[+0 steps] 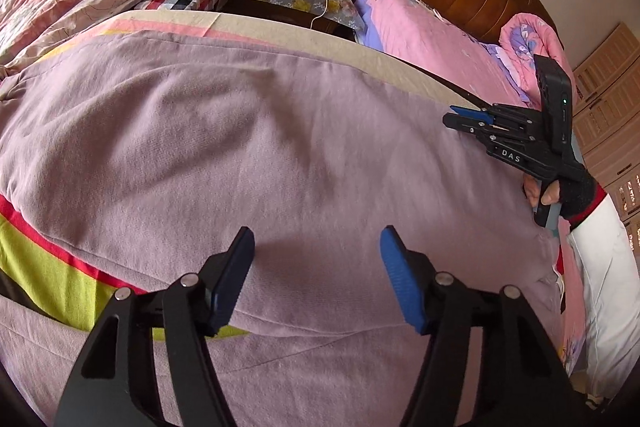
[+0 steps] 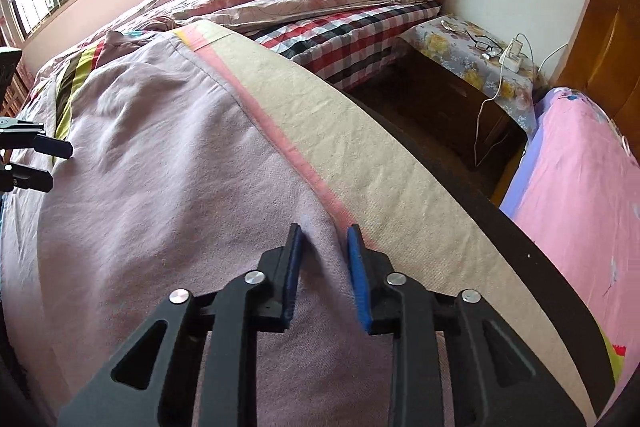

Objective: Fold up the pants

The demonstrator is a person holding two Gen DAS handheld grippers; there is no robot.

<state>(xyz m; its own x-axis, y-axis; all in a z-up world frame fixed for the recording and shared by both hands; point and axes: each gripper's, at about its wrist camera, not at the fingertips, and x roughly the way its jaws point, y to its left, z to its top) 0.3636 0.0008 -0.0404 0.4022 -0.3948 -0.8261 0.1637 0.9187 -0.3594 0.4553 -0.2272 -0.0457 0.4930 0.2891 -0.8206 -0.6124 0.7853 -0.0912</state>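
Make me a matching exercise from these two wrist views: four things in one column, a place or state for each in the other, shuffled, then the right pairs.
Things:
1. pants
2. glasses
3. left gripper
4. right gripper

Place or state:
A. jaws wide apart, above the fabric
B. on the floral-covered nightstand
C. spread over the striped cloth
D. jaws narrowed around a raised ridge of fabric

Pairs: 1-C, 2-B, 3-A, 4-D
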